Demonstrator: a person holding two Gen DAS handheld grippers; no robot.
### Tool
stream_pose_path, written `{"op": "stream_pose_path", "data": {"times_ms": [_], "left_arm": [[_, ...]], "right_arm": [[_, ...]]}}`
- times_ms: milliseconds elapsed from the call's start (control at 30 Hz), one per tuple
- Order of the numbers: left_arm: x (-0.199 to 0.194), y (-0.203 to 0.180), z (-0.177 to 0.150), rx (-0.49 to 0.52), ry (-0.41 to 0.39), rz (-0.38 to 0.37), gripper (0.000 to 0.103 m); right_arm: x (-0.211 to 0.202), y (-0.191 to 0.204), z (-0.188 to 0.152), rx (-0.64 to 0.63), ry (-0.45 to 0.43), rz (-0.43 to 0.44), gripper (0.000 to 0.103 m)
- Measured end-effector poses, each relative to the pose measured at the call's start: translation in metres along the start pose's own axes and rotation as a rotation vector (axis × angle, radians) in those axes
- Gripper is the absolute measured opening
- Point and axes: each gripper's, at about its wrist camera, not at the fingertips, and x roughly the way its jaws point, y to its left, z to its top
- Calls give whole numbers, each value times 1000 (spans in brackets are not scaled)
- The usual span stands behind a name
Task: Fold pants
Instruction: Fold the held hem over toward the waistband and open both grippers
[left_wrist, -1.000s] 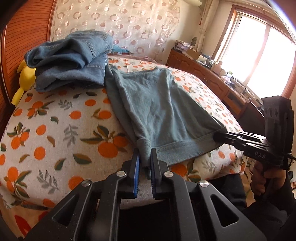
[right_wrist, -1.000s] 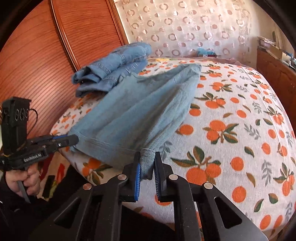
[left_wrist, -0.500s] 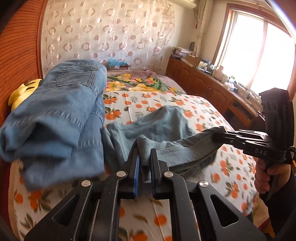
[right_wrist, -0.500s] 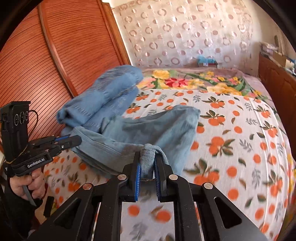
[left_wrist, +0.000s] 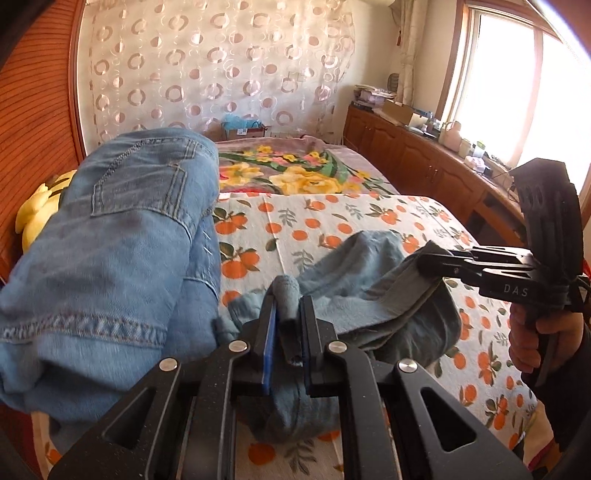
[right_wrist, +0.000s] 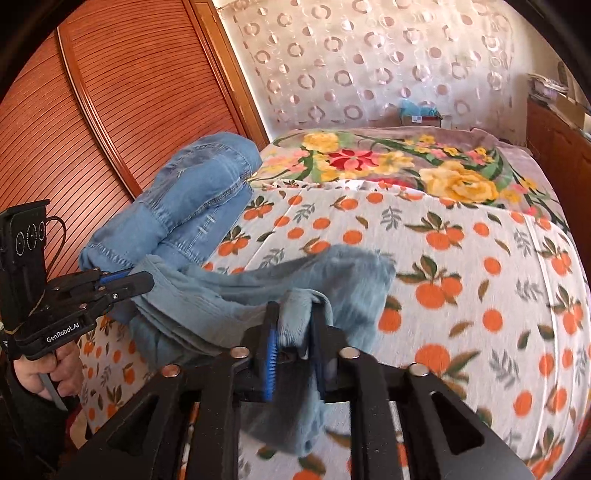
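Grey-blue pants (left_wrist: 351, 266) lie bunched and doubled over on the orange-print bed sheet (left_wrist: 332, 214). My left gripper (left_wrist: 288, 306) is shut on a rolled bit of their hem, which sticks up between the pads. In the right wrist view, my right gripper (right_wrist: 293, 317) has its jaws opening; a wad of the pants (right_wrist: 229, 295) still sits between them, touching both pads. Each gripper shows in the other's view: the right gripper (left_wrist: 424, 256) at the right with cloth at its tips, the left gripper (right_wrist: 144, 282) at the left, pinching the hem edge.
A heap of blue jeans (left_wrist: 122, 240) lies close on the left, next to a yellow plush toy (left_wrist: 37, 214). A floral blanket (left_wrist: 288, 173) covers the far end of the bed. Wooden cabinets (left_wrist: 424, 166) run along the right, and a slatted wooden wardrobe (right_wrist: 110, 110) stands on the left.
Both grippers carried the hem from the bed's near edge up and over the flat pants, which are now doubled and bunched. The right jaws stand wider than before.
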Motion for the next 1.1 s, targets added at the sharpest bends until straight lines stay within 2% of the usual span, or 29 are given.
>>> {"op": "stream_pose_path", "data": {"times_ms": [133, 200, 367, 467, 500, 767, 1100], "left_arm": [[3, 0, 7, 19, 4, -9, 13], [1, 1, 11, 18, -4, -11, 16], [-6, 5, 12, 11, -19, -12, 31], [-13, 7, 6, 4, -27, -22, 45], [-15, 7, 2, 4, -25, -24, 46], [-9, -4, -16, 54, 24, -17, 47], [4, -7, -14, 69, 51, -9, 47]], "right_arm": [[4, -4, 3, 1, -4, -26, 35], [2, -3, 5, -16, -17, -48, 36], [-14, 8, -4, -75, -34, -73, 41], [-17, 14, -17, -109, -7, -71, 46], [-17, 16, -22, -121, 6, -77, 48], [-6, 26, -43, -172, 72, -97, 51], [43, 23, 4, -259, 81, -156, 52]]}}
